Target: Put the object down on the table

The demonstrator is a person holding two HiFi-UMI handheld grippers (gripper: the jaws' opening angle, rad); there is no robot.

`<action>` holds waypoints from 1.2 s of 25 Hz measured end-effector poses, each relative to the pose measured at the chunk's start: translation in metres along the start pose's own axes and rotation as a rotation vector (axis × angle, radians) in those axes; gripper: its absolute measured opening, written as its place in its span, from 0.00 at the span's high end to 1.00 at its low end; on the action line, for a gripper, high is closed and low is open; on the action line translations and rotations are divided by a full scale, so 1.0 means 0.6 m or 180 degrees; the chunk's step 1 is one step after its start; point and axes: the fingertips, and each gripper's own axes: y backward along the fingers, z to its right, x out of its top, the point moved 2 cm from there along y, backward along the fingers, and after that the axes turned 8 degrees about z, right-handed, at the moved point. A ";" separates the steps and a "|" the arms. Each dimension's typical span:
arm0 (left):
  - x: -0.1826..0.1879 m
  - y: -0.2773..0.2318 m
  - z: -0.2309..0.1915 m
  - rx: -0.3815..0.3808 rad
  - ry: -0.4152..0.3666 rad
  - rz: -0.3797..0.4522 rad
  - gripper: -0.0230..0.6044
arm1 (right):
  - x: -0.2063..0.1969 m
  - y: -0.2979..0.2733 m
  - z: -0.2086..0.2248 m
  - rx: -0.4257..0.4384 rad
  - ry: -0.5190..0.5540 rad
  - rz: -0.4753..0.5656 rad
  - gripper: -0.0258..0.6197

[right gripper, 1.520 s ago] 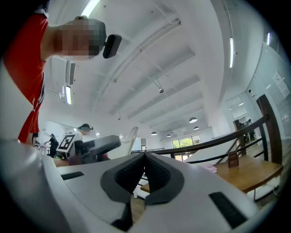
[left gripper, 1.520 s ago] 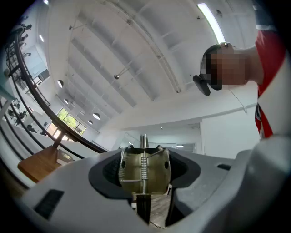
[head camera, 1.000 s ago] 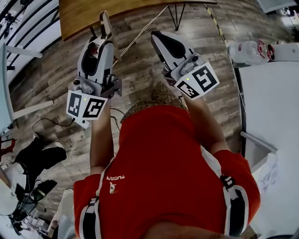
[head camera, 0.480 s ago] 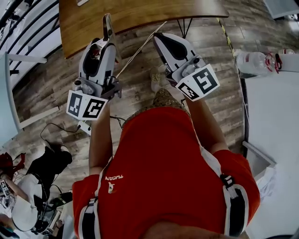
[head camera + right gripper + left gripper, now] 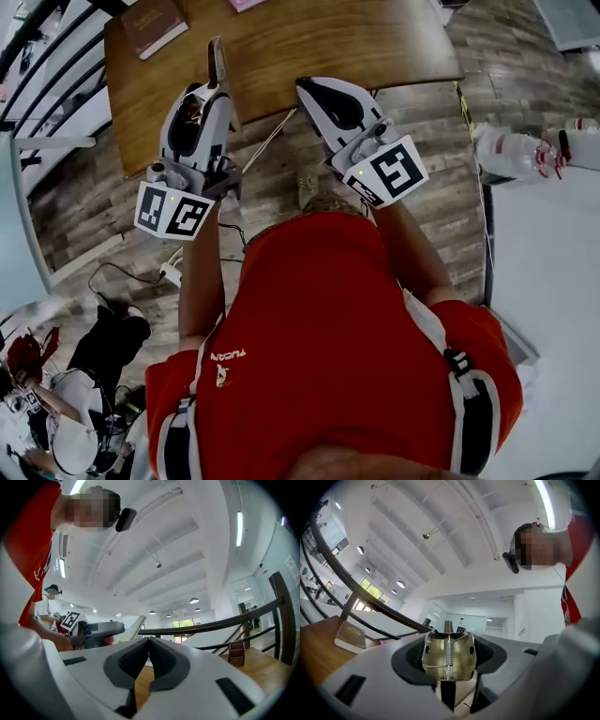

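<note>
At eleven o'clock, over the wooden table (image 5: 375, 42), the left gripper (image 5: 210, 90) clenched what looked like a brass spring clip (image 5: 449, 654), while the right gripper (image 5: 307, 86) at one o'clock sat closed on nothing.

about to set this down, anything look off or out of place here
Nothing stands out: the wooden table looks intact, a book lies flat near its corner, and the left claw holds the brass clip centred.
</note>
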 end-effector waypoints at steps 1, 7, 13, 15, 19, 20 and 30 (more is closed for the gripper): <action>-0.007 -0.016 -0.006 0.0015 -0.0007 -0.0019 0.61 | -0.004 -0.004 0.015 0.0012 -0.0017 -0.0009 0.92; -0.048 -0.090 -0.049 0.0119 0.0010 -0.0147 0.61 | -0.024 -0.025 0.099 -0.0041 -0.0051 -0.0038 0.92; -0.078 -0.139 -0.099 0.0150 0.0045 -0.0402 0.61 | -0.039 -0.055 0.143 -0.0130 -0.0074 -0.0102 0.92; -0.089 -0.152 -0.112 0.0134 0.0061 -0.0476 0.61 | -0.044 -0.062 0.150 -0.0166 -0.0067 -0.0133 0.92; -0.118 -0.172 -0.132 0.0071 0.0096 -0.0671 0.61 | -0.058 -0.068 0.164 -0.0282 -0.0034 -0.0196 0.92; -0.126 -0.178 -0.137 0.0052 0.0098 -0.0729 0.61 | -0.062 -0.069 0.168 -0.0319 -0.0034 -0.0215 0.92; -0.215 -0.218 -0.199 0.0086 0.0247 -0.1346 0.61 | -0.105 -0.073 0.187 -0.0575 -0.0068 -0.0439 0.92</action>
